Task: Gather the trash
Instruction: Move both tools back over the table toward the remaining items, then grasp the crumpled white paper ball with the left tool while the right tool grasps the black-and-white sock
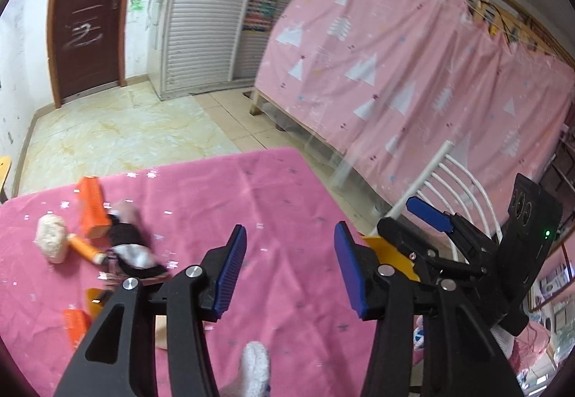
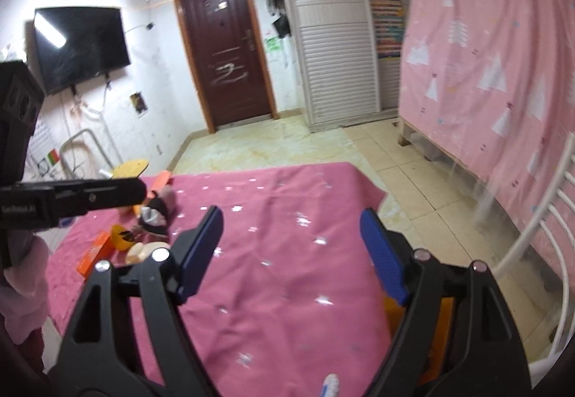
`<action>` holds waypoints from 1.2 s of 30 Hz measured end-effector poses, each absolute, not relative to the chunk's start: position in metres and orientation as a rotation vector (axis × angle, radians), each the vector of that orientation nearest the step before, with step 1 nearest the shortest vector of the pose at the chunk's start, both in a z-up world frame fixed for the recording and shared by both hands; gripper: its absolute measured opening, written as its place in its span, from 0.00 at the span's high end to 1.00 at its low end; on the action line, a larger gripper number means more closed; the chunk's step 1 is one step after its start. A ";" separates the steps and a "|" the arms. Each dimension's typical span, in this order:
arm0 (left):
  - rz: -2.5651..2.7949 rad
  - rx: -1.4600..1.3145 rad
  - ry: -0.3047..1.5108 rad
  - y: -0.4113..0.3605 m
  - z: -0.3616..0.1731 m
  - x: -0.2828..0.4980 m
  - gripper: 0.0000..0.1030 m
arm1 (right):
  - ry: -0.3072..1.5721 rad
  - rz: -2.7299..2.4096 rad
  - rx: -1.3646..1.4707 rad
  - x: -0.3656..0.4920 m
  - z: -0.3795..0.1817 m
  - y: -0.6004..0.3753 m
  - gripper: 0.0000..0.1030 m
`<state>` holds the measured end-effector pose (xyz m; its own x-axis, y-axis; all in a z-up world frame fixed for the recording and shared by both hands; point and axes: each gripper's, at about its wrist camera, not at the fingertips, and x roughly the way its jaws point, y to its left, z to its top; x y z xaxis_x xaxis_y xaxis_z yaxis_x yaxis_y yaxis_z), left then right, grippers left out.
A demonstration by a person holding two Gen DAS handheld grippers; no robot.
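Note:
A pile of trash lies at the left of the pink tablecloth (image 1: 280,202): an orange box (image 1: 92,206), a white crumpled wad (image 1: 51,241), an orange tube (image 1: 84,247) and black-and-silver wrappers (image 1: 131,249). My left gripper (image 1: 290,271) is open and empty above the cloth, right of the pile. My right gripper (image 2: 291,253) is open and empty over the cloth; it also shows in the left wrist view (image 1: 413,220). In the right wrist view the pile (image 2: 151,217) lies far left, with a yellow cup (image 2: 120,237) and an orange box (image 2: 94,253).
A white metal chair (image 1: 445,181) with an orange seat stands at the table's right edge. A pink curtained bunk bed (image 1: 395,66) lies beyond. A second orange packet (image 1: 76,325) lies near the table's left front. A white object (image 1: 256,368) sits under my left gripper.

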<state>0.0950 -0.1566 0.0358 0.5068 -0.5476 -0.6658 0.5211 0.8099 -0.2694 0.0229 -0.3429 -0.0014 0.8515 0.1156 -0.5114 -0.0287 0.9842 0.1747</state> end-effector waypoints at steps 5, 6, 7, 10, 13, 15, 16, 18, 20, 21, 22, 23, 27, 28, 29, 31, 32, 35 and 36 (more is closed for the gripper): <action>-0.588 -0.057 0.797 -0.114 0.038 0.110 0.52 | 0.575 0.141 0.113 0.048 0.003 -0.303 0.27; -0.573 -0.059 0.795 -0.106 0.037 0.114 0.51 | 0.583 0.159 0.101 0.053 0.003 -0.292 0.27; -0.552 -0.060 0.794 -0.097 0.036 0.118 0.51 | 0.591 0.173 0.090 0.058 0.003 -0.284 0.27; -0.492 -0.071 0.798 -0.069 0.032 0.134 0.50 | 0.617 0.215 0.058 0.073 -0.001 -0.259 0.27; -0.431 -0.075 0.801 -0.044 0.028 0.148 0.48 | 0.642 0.251 0.035 0.087 -0.006 -0.238 0.27; -0.396 -0.076 0.803 -0.029 0.024 0.157 0.46 | 0.659 0.274 0.018 0.096 -0.008 -0.224 0.27; -0.375 -0.076 0.805 -0.020 0.021 0.162 0.45 | 0.668 0.284 0.009 0.101 -0.010 -0.217 0.27; -0.344 -0.077 0.811 -0.008 0.016 0.171 0.43 | 0.686 0.303 -0.004 0.109 -0.014 -0.205 0.26; -0.312 -0.080 0.826 0.006 0.008 0.182 0.42 | 0.700 0.317 -0.014 0.116 -0.017 -0.195 0.20; -0.302 -0.081 0.833 0.010 0.005 0.186 0.42 | 0.710 0.327 -0.020 0.121 -0.019 -0.189 0.20; -0.289 -0.082 0.843 0.016 0.001 0.192 0.42 | 0.717 0.331 -0.024 0.124 -0.020 -0.184 0.20; -0.277 -0.085 0.853 0.021 -0.004 0.197 0.42 | 0.724 0.337 -0.028 0.128 -0.021 -0.179 0.20; -0.247 -0.101 0.888 0.032 -0.022 0.212 0.41 | 0.757 0.351 -0.055 0.144 -0.028 -0.163 0.20; -0.242 -0.107 0.899 0.034 -0.027 0.217 0.41 | 0.765 0.354 -0.059 0.148 -0.030 -0.159 0.20; -0.239 -0.111 0.908 0.036 -0.031 0.220 0.41 | 0.771 0.356 -0.061 0.150 -0.031 -0.157 0.20; -0.231 -0.113 0.919 0.036 -0.039 0.225 0.41 | 0.787 0.357 -0.071 0.158 -0.036 -0.151 0.14; -0.228 -0.114 0.926 0.036 -0.043 0.228 0.41 | 0.791 0.356 -0.074 0.159 -0.037 -0.150 0.13; -0.222 -0.118 0.938 0.040 -0.052 0.235 0.41 | 0.806 0.328 -0.082 0.169 -0.043 -0.148 0.13; -0.221 -0.120 0.941 0.041 -0.054 0.236 0.41 | 0.810 0.324 -0.079 0.171 -0.045 -0.148 0.13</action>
<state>0.2364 0.0410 -0.0537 0.5686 -0.2392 -0.7870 0.1353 0.9709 -0.1974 0.1713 -0.1476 -0.0445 0.6430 0.2542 -0.7224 -0.3145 0.9477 0.0536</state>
